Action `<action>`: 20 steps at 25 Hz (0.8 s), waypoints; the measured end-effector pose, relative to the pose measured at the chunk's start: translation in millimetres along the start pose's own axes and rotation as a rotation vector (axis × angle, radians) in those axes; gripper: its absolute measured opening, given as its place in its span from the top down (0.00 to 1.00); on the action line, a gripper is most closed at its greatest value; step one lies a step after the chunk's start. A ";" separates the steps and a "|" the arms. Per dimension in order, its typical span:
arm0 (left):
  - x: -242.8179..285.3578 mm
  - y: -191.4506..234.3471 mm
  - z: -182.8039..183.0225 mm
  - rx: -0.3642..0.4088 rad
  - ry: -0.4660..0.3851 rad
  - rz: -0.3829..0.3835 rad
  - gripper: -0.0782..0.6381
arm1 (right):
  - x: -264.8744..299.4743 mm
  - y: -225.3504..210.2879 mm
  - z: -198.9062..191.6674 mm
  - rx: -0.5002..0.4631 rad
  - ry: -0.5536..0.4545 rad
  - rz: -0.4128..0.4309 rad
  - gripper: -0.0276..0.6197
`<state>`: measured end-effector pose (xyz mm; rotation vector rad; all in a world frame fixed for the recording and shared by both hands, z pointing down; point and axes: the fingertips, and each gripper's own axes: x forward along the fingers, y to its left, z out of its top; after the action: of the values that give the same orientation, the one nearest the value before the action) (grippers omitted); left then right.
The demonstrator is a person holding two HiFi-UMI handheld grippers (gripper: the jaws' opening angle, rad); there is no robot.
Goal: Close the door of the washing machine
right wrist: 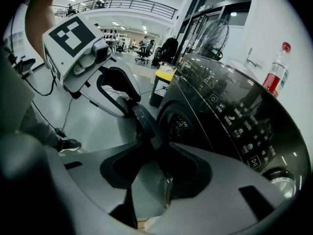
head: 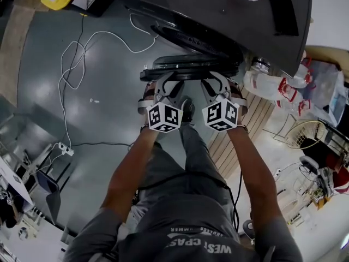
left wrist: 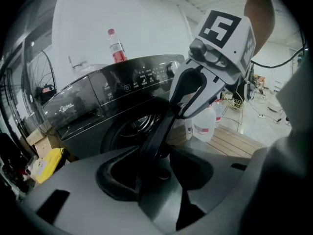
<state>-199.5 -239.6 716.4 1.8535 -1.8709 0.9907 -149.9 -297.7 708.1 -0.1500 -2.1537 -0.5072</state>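
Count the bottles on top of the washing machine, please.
1. A red-labelled bottle stands upright on top of the washing machine, toward its rear. Part of the top is out of view, so more may be hidden.

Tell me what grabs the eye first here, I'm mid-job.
The dark washing machine fills the top of the head view, its door hanging open edge-on. The left gripper and right gripper straddle that door's rim side by side, jaws closing. A red-capped bottle stands on top.
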 end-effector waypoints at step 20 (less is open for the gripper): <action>43.5 64.1 27.8 0.069 0.018 0.140 0.61 | 25.4 -53.7 14.2 0.177 0.019 -0.196 0.70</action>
<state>-259.2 -295.8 710.1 1.7645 -2.0028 1.1267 -191.2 -342.7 704.8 0.1646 -2.1936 -0.4238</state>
